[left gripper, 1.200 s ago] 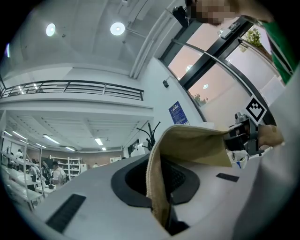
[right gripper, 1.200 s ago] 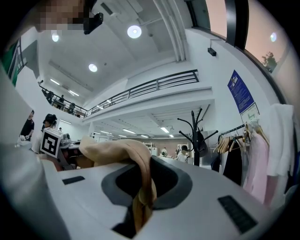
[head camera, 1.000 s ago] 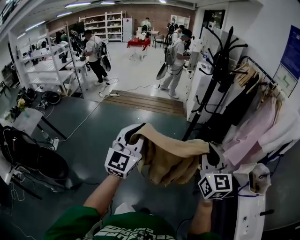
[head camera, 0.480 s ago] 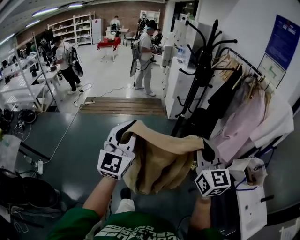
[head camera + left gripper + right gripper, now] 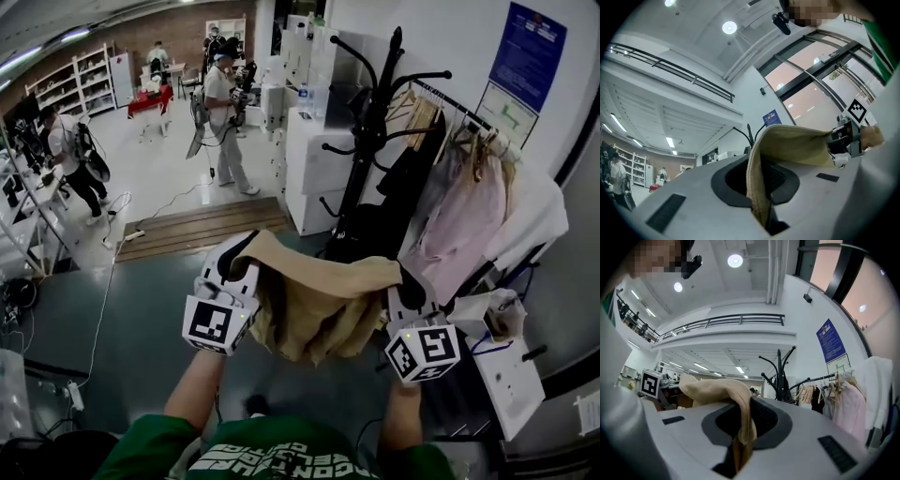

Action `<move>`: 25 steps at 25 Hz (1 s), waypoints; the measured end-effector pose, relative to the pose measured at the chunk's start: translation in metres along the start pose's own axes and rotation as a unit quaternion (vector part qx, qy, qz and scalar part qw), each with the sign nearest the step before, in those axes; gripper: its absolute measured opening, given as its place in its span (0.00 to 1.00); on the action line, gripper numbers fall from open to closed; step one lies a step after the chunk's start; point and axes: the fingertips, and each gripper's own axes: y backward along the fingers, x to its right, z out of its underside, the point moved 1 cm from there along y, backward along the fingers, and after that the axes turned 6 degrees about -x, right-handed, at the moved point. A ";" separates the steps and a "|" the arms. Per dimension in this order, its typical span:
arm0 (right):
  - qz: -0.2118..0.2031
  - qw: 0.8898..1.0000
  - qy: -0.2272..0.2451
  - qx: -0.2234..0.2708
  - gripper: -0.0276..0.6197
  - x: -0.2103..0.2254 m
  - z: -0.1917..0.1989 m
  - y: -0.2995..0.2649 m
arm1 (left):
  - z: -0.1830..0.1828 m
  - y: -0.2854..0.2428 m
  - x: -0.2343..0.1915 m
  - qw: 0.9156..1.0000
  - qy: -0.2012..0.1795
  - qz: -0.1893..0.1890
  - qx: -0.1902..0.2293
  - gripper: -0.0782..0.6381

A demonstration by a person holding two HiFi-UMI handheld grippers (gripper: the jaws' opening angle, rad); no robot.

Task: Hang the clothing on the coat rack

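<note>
Head view: tan garment (image 5: 314, 305) stretched between left hand-held gripper (image 5: 246, 261) and right hand-held gripper (image 5: 405, 284), each clamped on edge.

Garment (image 5: 314, 305) hangs between left gripper (image 5: 241, 257) and right gripper (image 5: 406, 283), one end clamped in each, middle sagging. Coat rack (image 5: 371, 141) stands just behind the garment, toward the right. Clothes rail (image 5: 459, 122) with hung clothes is right of the rack, along the wall. Wooden step (image 5: 202, 225) behind left gripper. Standing person (image 5: 225, 122) and shelves (image 5: 89, 80) far back left.
</note>
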 end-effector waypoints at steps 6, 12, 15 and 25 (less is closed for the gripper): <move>0.038 0.999 0.002 0.005 0.10 -0.006 -0.012 -0.025 | -0.004 -0.026 -0.032 0.999 0.005 0.036 0.031 0.14; 0.056 0.998 -0.006 -0.003 0.10 -0.001 -0.009 -0.044 | 0.005 -0.055 -0.046 0.998 0.015 0.059 0.034 0.14; 0.062 0.998 -0.004 -0.009 0.10 0.004 -0.006 -0.049 | 0.012 -0.067 -0.046 0.997 0.013 0.071 0.033 0.14; 0.085 0.996 0.002 -0.008 0.10 0.019 -0.016 -0.057 | 0.009 -0.098 -0.047 0.994 0.038 0.094 0.048 0.14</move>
